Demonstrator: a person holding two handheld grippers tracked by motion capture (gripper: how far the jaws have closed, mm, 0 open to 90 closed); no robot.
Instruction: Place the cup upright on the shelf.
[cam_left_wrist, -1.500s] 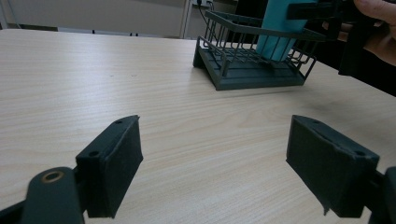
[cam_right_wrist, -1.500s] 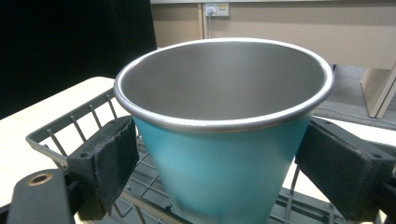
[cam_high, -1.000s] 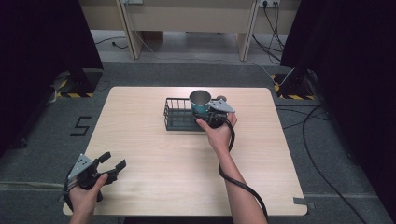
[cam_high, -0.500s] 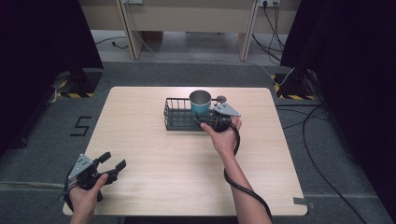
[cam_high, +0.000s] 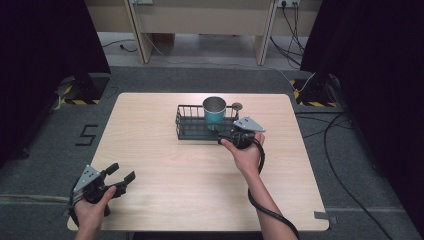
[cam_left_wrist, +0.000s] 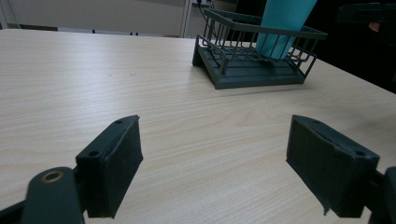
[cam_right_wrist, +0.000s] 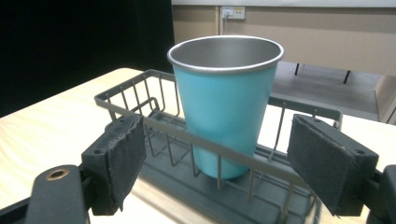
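The teal cup stands upright in the dark wire rack, at the rack's right end as seen in the high view, with its steel rim and empty inside open to above. The rack sits on the far middle part of the wooden table.

The right gripper is just beside the near side of the rack, in front of the cup. Its jaws are wide apart and hold nothing; in the right gripper view the cup appears between the two pads, but behind them, and the pads do not touch it. Whether the jaws touch the rack wire, I cannot tell. The right hand grips the body of the gripper from below, the forearm reaches forward over the table, and the cable hangs in a loop along the arm.

The left gripper is well apart from the rack, at the near left corner of the table. Its jaws are also spread wide and empty, and they point toward the rack. The left hand holds it low over the wood.
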